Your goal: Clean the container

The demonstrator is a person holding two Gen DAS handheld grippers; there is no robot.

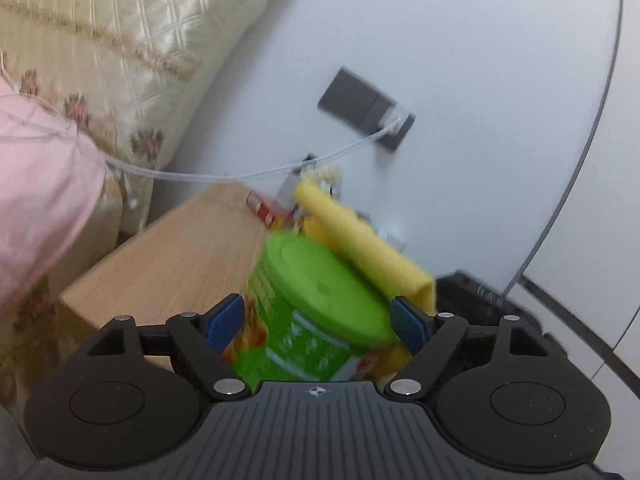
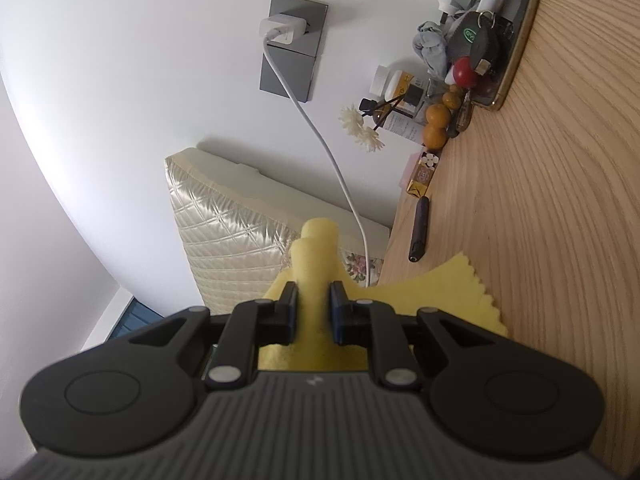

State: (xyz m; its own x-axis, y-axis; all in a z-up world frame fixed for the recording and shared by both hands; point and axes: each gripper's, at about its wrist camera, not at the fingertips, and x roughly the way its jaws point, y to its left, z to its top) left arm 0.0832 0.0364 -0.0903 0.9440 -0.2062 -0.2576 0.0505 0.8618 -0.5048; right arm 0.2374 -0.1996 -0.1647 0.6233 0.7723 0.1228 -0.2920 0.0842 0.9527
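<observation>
Left wrist view: motion is blurring the container [image 1: 304,312], so its label is unreadable; my left tool [image 1: 318,322] is gripping it near, over the bench [image 1: 180,248] edge. The yellow cloth [image 1: 360,240] is lying across its green lid [image 1: 320,280].

Right wrist view: my right tool [image 2: 314,314] is pinching the cloth [image 2: 316,264], hiding the container. A pen [image 2: 419,228] and clutter are crowding the bench's [image 2: 540,240] far edge.

Wooden table [image 2: 540,200], light grain. At its far end: phone [image 2: 520,36] carrying a car key [image 2: 476,40]; 3 oranges [image 2: 438,120] in a row; white bottle [image 2: 390,80]; dark pen [image 2: 419,228]. Grey wall socket [image 2: 294,48] with white charger [image 2: 282,28] and cable [image 2: 332,152]. Cream quilted pillow [image 2: 232,232]. Pink fabric [image 1: 36,192].
</observation>
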